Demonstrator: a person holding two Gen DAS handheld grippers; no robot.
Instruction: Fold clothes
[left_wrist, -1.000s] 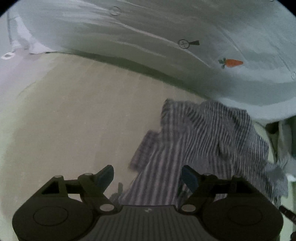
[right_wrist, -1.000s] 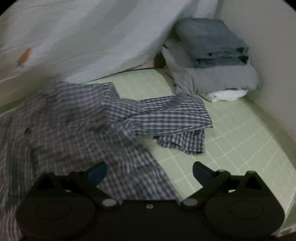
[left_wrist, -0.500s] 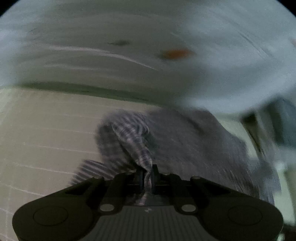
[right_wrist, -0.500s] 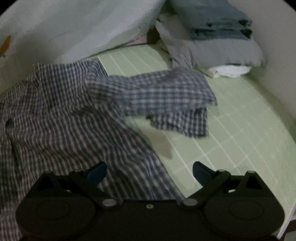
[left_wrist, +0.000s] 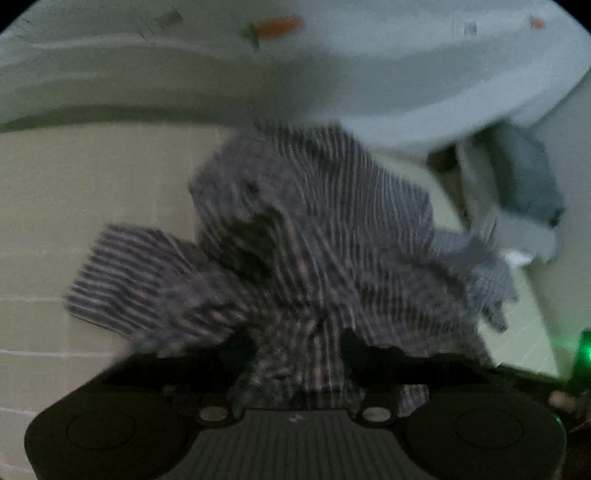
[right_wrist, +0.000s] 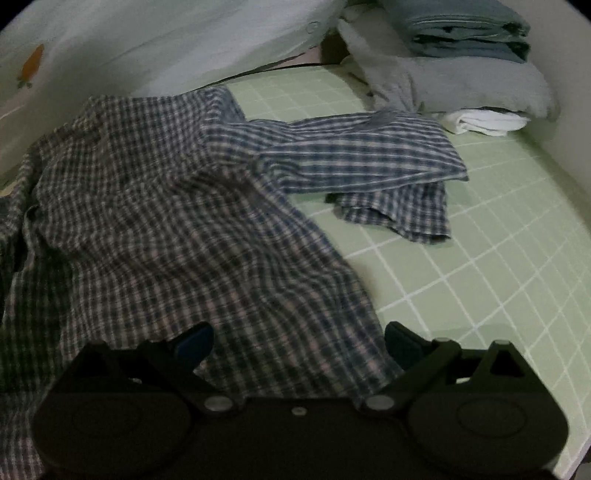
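Left tool (left_wrist: 299, 354): clamped on bunched shirt (left_wrist: 332, 240); fingertips hidden by cloth, view blurred.
Right tool (right_wrist: 299, 341): wide, over shirt (right_wrist: 166, 221) hem.

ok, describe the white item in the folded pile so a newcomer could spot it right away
Start at the green grid mat and follow it to the far right corner by the wall, where a stack of folded clothes sits. The white item is at the very bottom, under the grey layer and blue-grey layers above. It is the stack's only bright white piece.

Bare green mat (right_wrist: 480, 280) right of the checked shirt (right_wrist: 177, 229); folded stack (right_wrist: 476, 62) apparently blocking the far corner.
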